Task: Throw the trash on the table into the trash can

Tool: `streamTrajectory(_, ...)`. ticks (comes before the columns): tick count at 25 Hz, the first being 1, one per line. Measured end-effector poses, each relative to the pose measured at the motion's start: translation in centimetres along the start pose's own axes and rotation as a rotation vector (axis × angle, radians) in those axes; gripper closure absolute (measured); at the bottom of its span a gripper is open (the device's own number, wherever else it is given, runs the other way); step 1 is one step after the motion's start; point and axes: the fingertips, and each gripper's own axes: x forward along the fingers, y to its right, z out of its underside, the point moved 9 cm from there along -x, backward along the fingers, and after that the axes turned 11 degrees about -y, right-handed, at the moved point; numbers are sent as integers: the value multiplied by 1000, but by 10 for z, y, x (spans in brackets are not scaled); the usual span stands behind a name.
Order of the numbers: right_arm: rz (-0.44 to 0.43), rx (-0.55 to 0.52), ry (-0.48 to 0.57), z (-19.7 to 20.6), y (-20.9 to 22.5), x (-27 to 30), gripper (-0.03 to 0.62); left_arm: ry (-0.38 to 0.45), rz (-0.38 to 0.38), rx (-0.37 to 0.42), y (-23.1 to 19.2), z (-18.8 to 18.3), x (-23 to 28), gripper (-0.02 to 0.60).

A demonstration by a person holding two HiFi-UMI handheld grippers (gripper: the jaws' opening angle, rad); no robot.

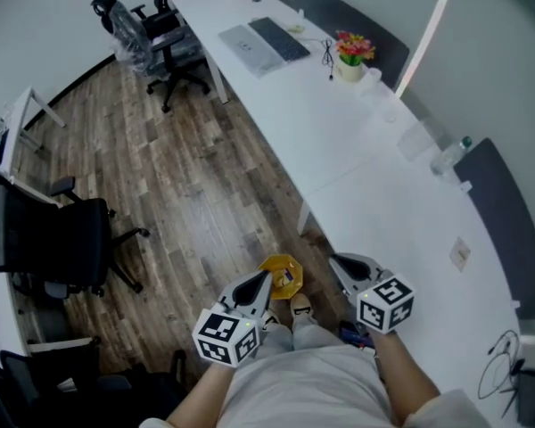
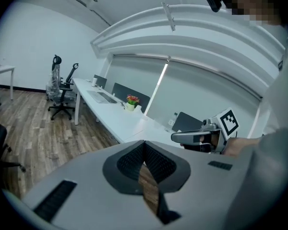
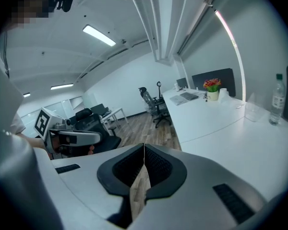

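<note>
The long white table [image 1: 374, 194] runs along the right. On it lie a clear plastic bottle [image 1: 452, 153], a crumpled clear wrapper [image 1: 416, 139] and a small paper slip [image 1: 460, 253]. The bottle [image 3: 277, 99] and wrapper [image 3: 253, 112] also show in the right gripper view. A small yellow bin-like object [image 1: 282, 275] stands on the floor by the table leg. My left gripper [image 1: 260, 283] and right gripper [image 1: 337, 264] are held close to the body, above the floor. Both are shut on nothing: the left gripper [image 2: 144, 143] and the right gripper [image 3: 144, 146] each have pads that meet.
A flower pot [image 1: 351, 53], a keyboard [image 1: 279, 38] and a laptop [image 1: 247, 46] sit at the table's far end. Black office chairs stand at the left [image 1: 58, 239] and far back [image 1: 160, 47]. Wooden floor [image 1: 187, 176] lies between them.
</note>
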Motion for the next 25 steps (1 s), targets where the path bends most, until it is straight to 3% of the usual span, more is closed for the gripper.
streamTrajectory(8, 216, 135, 89, 34, 31, -74, 560, -90, 214, 141, 45, -21, 60, 580)
streamTrajectory(17, 505, 301, 207, 96, 83, -193, 560, -184, 472, 322, 150, -38, 147, 580)
streamTrajectory(25, 627, 420, 254, 144, 120, -255, 560, -248, 585, 400, 226, -39, 203, 580)
